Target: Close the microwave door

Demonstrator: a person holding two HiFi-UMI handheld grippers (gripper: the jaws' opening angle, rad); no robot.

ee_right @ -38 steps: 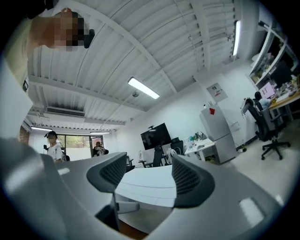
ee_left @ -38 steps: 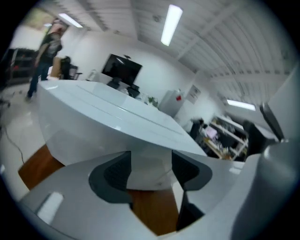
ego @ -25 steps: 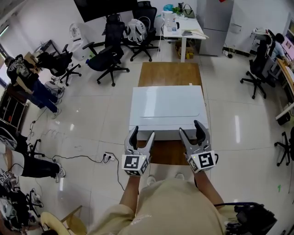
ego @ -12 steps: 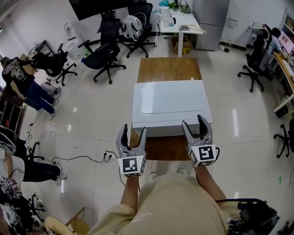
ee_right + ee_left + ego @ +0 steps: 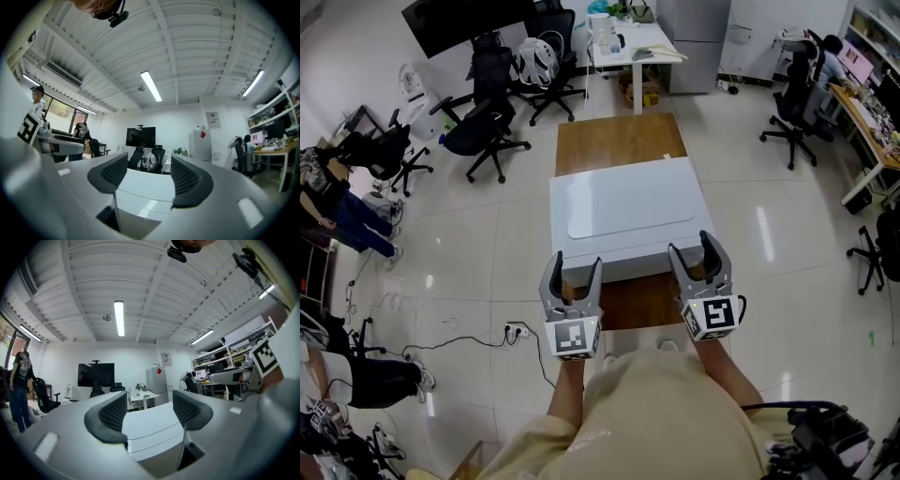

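Note:
The white microwave [image 5: 623,211] stands on a low wooden table [image 5: 619,145], seen from above; its front face is hidden from the head view, so how its door stands cannot be told. My left gripper [image 5: 574,267] hovers in front of the microwave's near left corner, open and empty. My right gripper [image 5: 692,248] hovers at the near right corner, also open and empty. In the left gripper view the microwave [image 5: 154,425] shows between the spread jaws of the left gripper [image 5: 149,408]. The right gripper [image 5: 147,173] frames the microwave [image 5: 145,190] the same way.
Black office chairs [image 5: 487,131] stand at the back left, another [image 5: 792,98] at the right. A person [image 5: 333,202] stands at the far left. A power strip [image 5: 517,329] with a cable lies on the tiled floor. A white desk [image 5: 633,42] stands behind the table.
Both grippers have lifted a little in front of the microwave and stayed open. The head view has swung, so the microwave sits further left in the picture.

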